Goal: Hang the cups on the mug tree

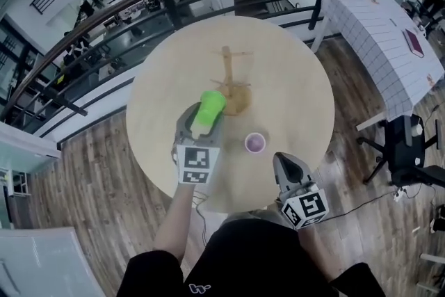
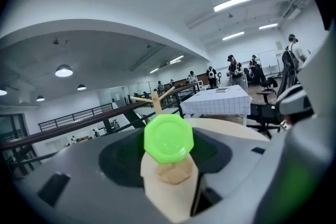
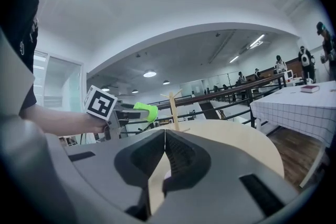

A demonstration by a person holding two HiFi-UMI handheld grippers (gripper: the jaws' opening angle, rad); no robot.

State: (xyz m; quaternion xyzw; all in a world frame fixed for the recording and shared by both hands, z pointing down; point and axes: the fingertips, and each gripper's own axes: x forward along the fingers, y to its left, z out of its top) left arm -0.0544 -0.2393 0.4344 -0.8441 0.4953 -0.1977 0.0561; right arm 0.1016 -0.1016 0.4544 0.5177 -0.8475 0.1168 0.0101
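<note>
Green cup [image 1: 208,110] sits clamped in my left tongs [image 1: 204,120], lying on its side and raised off the counter [image 1: 299,80]. In the left gripper view its octagonal end [image 2: 169,138] faces the camera, with the wooden mug tree [image 2: 156,102] straight beyond it. From the head view, the cup is just beside the mug tree [image 1: 228,73], on the near-left side of its base. A purple cup [image 1: 255,142] stands upright on the counter between my two hands. My right tongs [image 3: 164,136] are pressed together with nothing between them, near the counter's front edge.
</note>
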